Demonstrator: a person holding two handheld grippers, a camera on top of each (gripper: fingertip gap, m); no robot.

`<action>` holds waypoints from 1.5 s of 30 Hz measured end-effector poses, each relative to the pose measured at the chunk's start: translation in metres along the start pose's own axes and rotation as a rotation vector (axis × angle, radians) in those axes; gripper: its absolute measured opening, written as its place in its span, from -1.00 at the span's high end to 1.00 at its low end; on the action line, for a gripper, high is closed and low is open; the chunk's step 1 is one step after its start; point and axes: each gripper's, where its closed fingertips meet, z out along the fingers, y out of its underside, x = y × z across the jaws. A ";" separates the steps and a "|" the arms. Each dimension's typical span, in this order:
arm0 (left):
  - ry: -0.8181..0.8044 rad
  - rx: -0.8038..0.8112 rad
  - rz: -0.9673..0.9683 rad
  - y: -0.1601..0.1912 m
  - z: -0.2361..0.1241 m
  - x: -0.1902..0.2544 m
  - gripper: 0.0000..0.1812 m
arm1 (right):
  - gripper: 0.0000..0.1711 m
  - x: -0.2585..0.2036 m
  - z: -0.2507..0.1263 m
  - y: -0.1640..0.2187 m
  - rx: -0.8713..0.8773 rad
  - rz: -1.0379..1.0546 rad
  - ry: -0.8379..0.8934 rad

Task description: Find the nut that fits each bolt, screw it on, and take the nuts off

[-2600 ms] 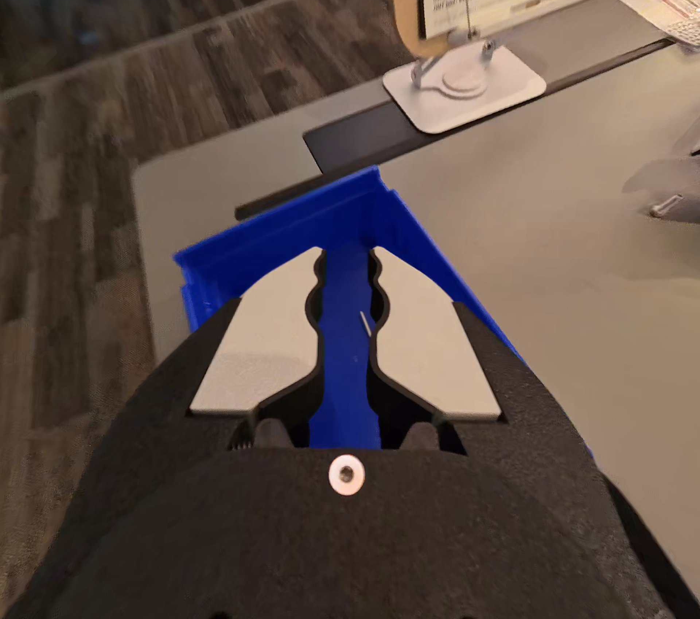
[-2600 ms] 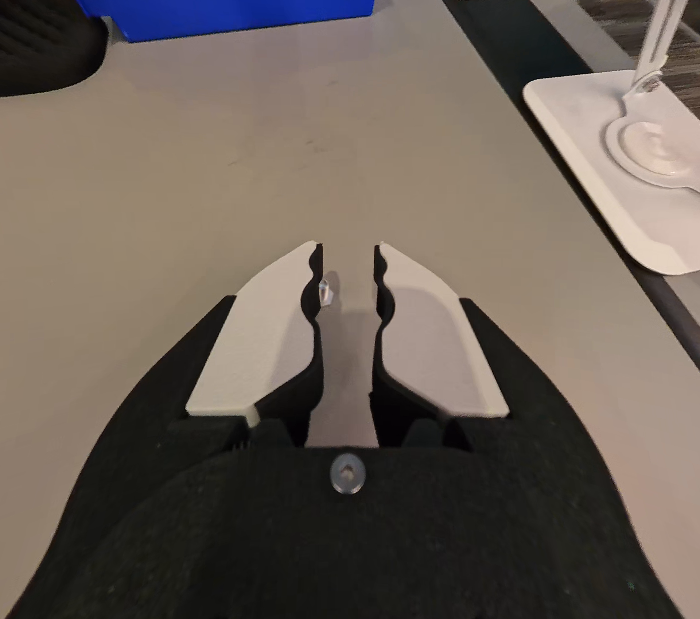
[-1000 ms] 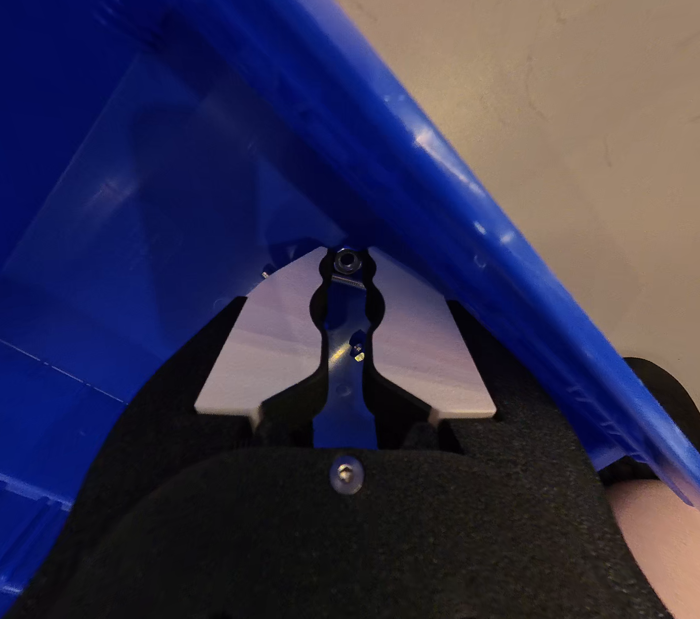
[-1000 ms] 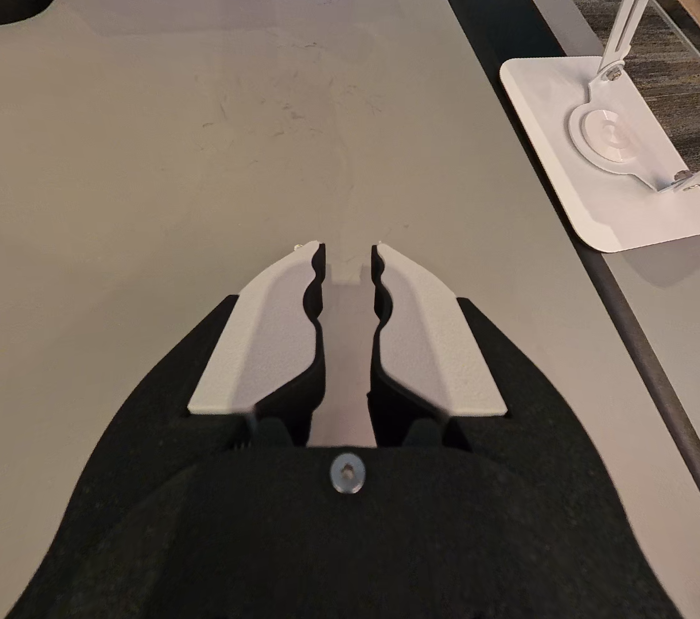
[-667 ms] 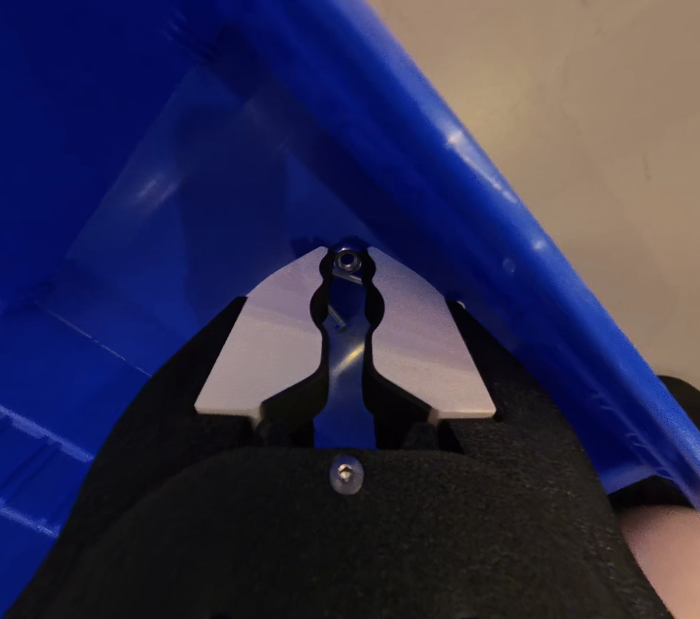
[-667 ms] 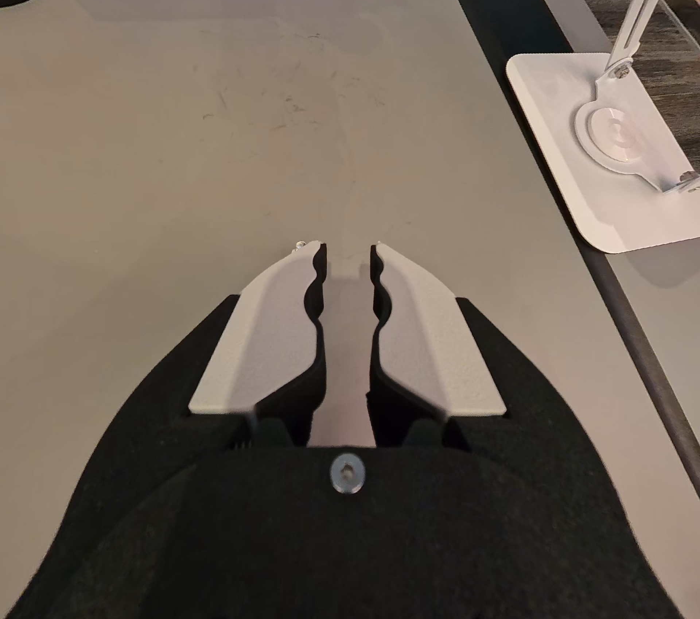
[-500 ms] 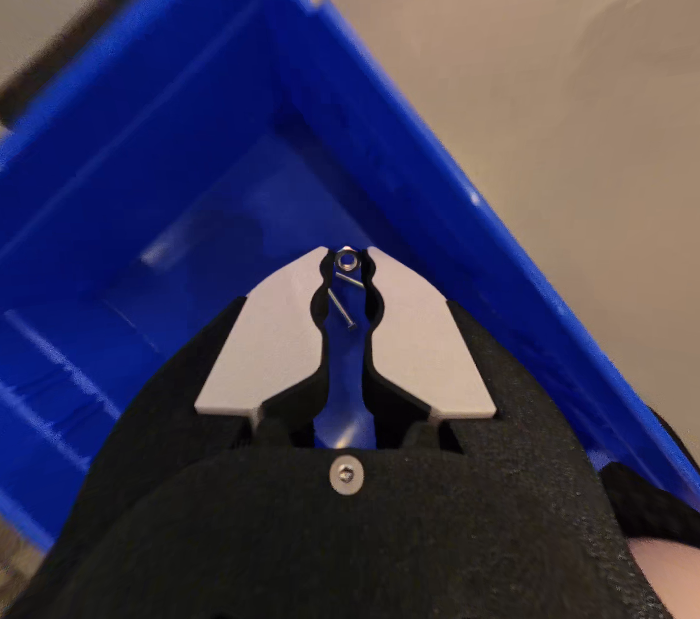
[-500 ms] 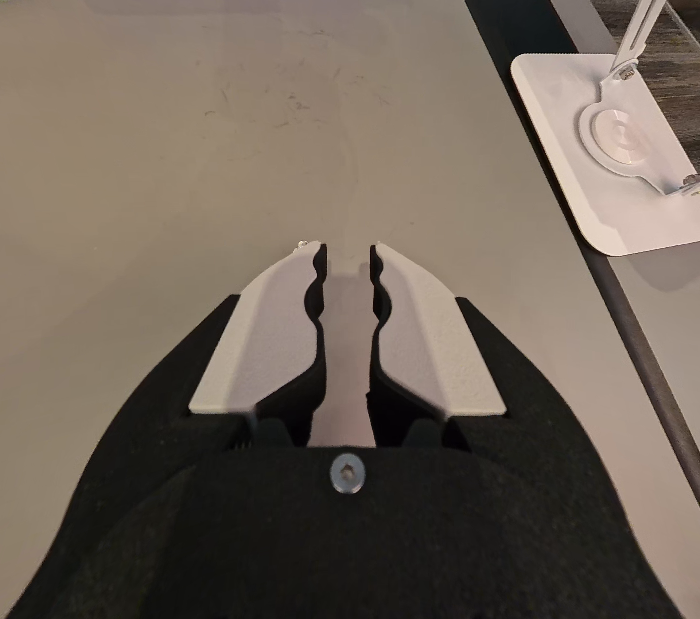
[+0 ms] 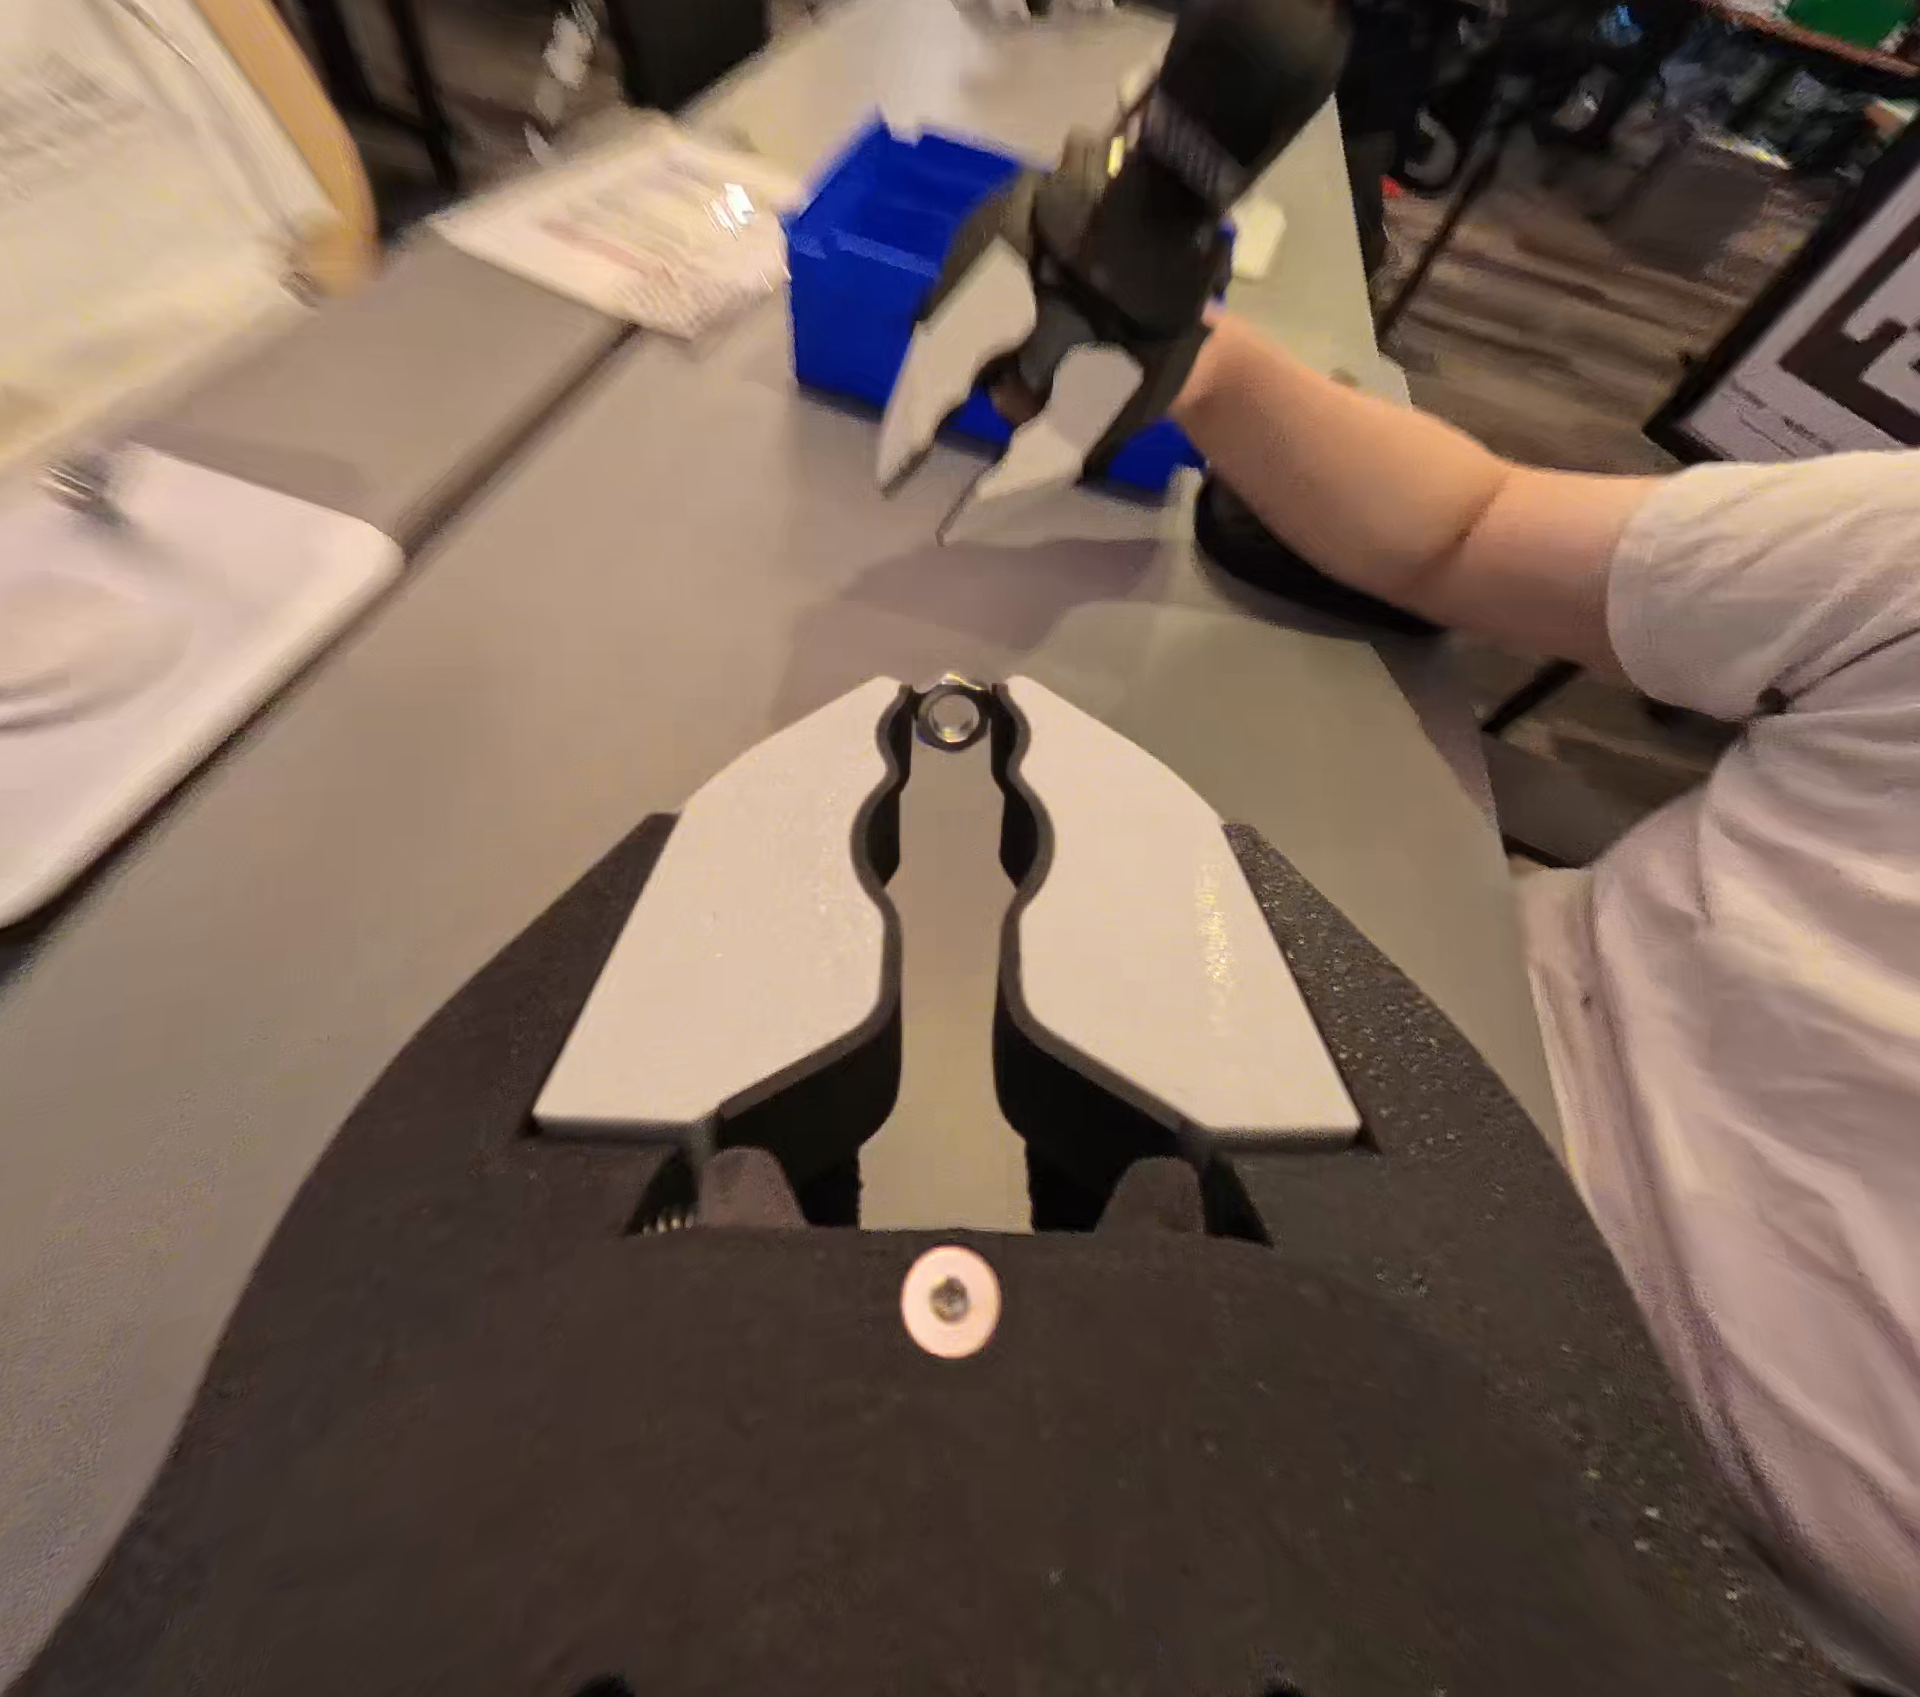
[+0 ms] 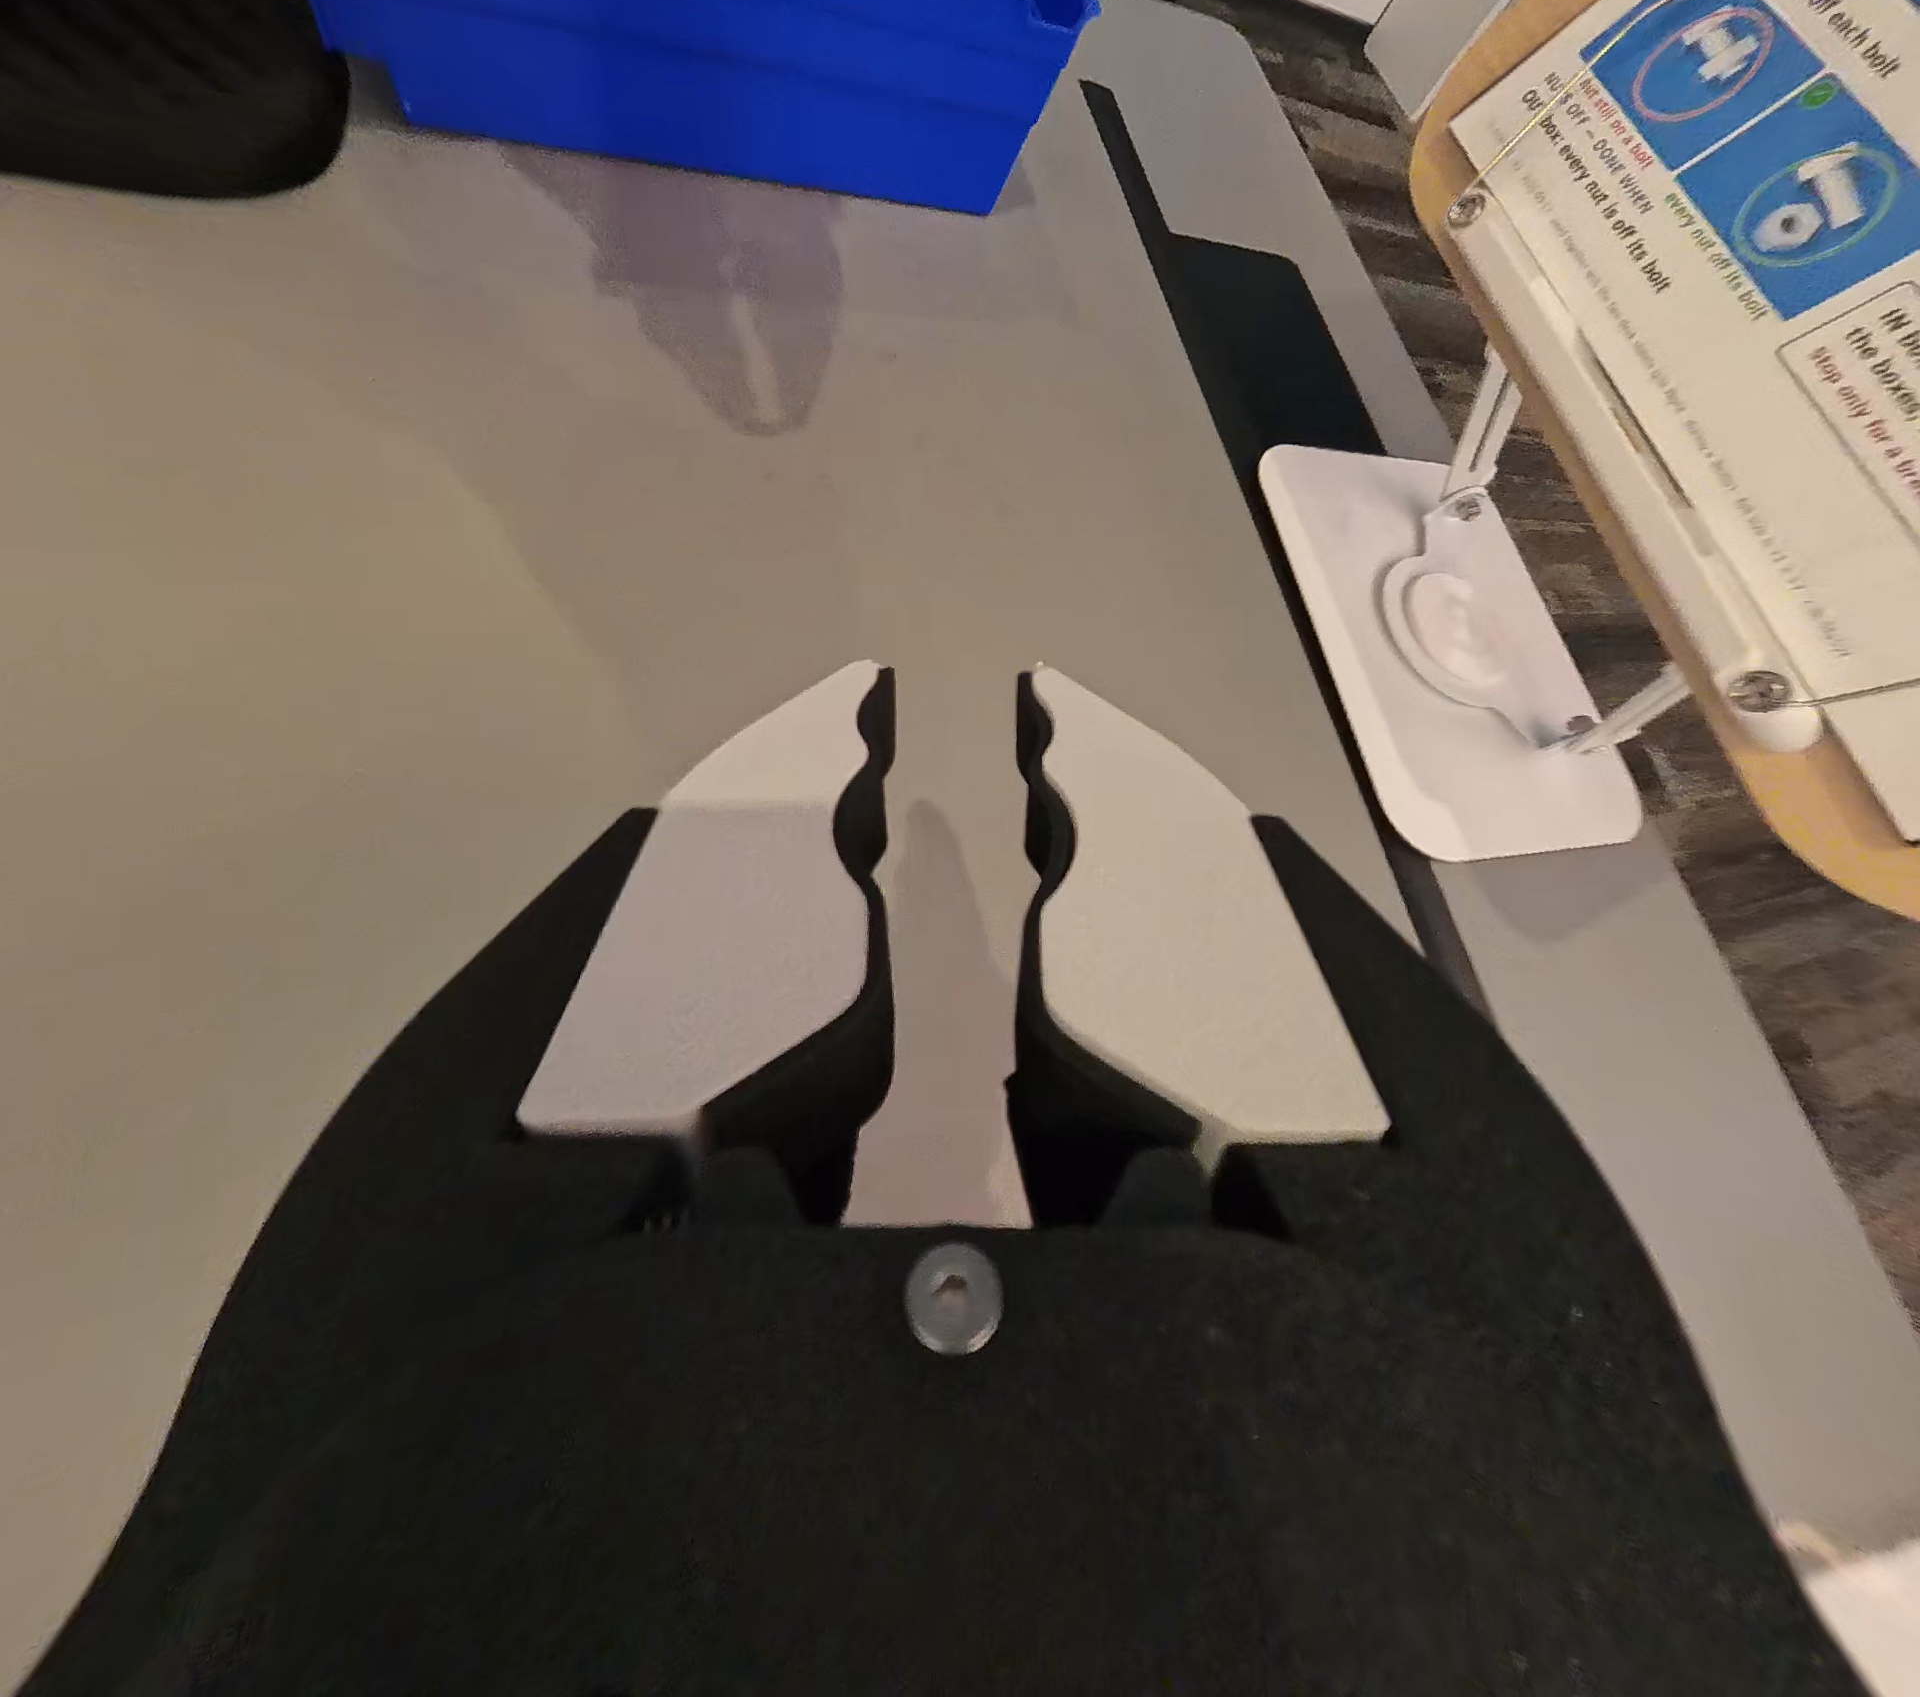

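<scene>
My left gripper is shut on a small silver hex nut, pinched at the fingertips and held above the grey table. My right gripper is open and empty over the table; it also shows in the left wrist view, held up in front of the blue bin. The same blue bin stands at the far left in the right wrist view. No bolt is in sight.
A white stand base and an instruction board stand along the table's right edge. A black pad lies left of the bin. Papers lie beyond the bin. A person's arm reaches in from the right. Tip to tip, the grippers are about 15 cm apart.
My left gripper has come up out of the blue bin with the nut and now faces across the table. My right gripper has risen and tilted toward the bin, still open.
</scene>
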 end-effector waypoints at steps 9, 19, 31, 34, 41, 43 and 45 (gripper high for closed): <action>0.025 -0.593 0.064 0.116 0.109 0.012 0.85 | 0.75 -0.001 -0.009 0.022 -0.062 0.034 -0.049; -0.046 -0.746 0.148 0.153 0.132 0.006 0.85 | 0.75 -0.032 0.032 0.063 -0.228 -0.025 -0.184; -0.074 -0.856 0.175 0.175 0.134 0.003 0.85 | 0.75 -0.039 0.048 0.081 -0.229 0.058 -0.239; -0.059 -0.859 0.180 0.175 0.134 0.006 0.85 | 0.75 -0.037 0.047 0.083 -0.225 0.075 -0.237; 0.077 -0.643 0.082 0.131 0.119 0.016 0.82 | 0.72 -0.035 0.050 0.079 -0.175 0.114 -0.237; 0.056 -0.546 0.052 0.109 0.105 0.008 0.84 | 0.72 -0.034 0.052 0.072 -0.136 0.131 -0.229; 0.014 -0.453 0.047 0.089 0.093 -0.003 0.83 | 0.72 -0.035 0.055 0.065 -0.097 0.150 -0.227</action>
